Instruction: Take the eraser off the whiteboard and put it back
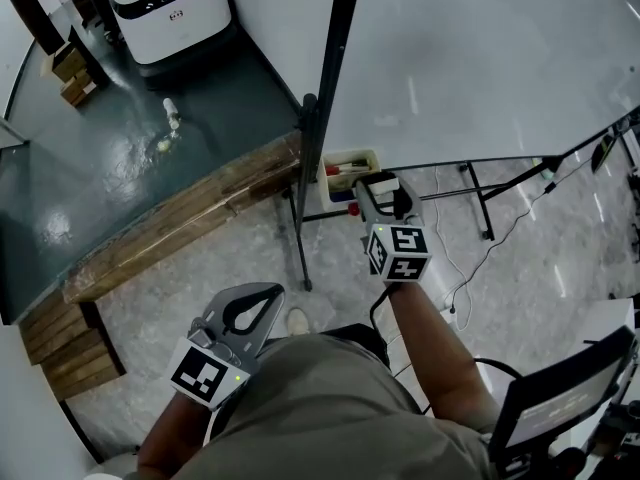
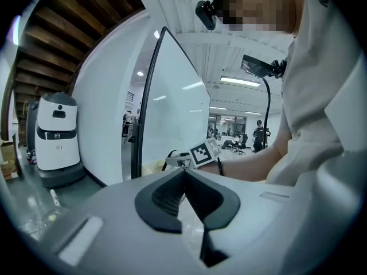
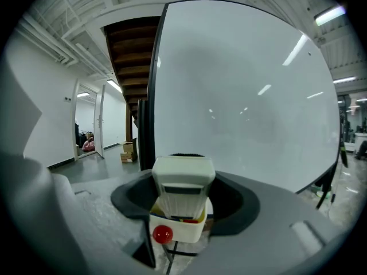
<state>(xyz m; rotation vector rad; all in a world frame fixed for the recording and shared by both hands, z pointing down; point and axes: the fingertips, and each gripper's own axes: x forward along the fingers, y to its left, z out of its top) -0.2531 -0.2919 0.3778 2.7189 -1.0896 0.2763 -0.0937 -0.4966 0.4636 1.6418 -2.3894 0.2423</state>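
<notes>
grey-green shirt point(image 1: 340, 408) fills the bottom of the head view, and both arms come out from under it. close against the body on the left side, the left gripper point(image 1: 268, 296) is held low with the arm bent; its tip points up and away from the body, toward the wooden beam point(image 1: 180, 223) on the floor. in the left gripper view its two dark pads point(image 2: 166, 193) are pressed together at the tip with nothing between them. the right forearm point(image 1: 430, 338) stretches forward, nearly straight, and carries the right gripper point(image 1: 387, 190) out to the lower left corner of the whiteboard point(image 1: 480, 58). its marker cube point(image 1: 400, 251) faces up at the camera. the right gripper view shows it aimed almost level at the board. the jaws there stand fairly wide and pinch the eraser point(image 3: 182, 179), a pale block with a dark band across its face, upright and gripped by its two sides. the eraser is off the board's face and sits directly over the small cream tray point(image 3: 189, 229), which holds markers at the foot of the board. whether its lower end touches the tray cannot be told. a red round magnet point(image 3: 162, 234) sits on the tray's front wall, below and left of the eraser.
</notes>
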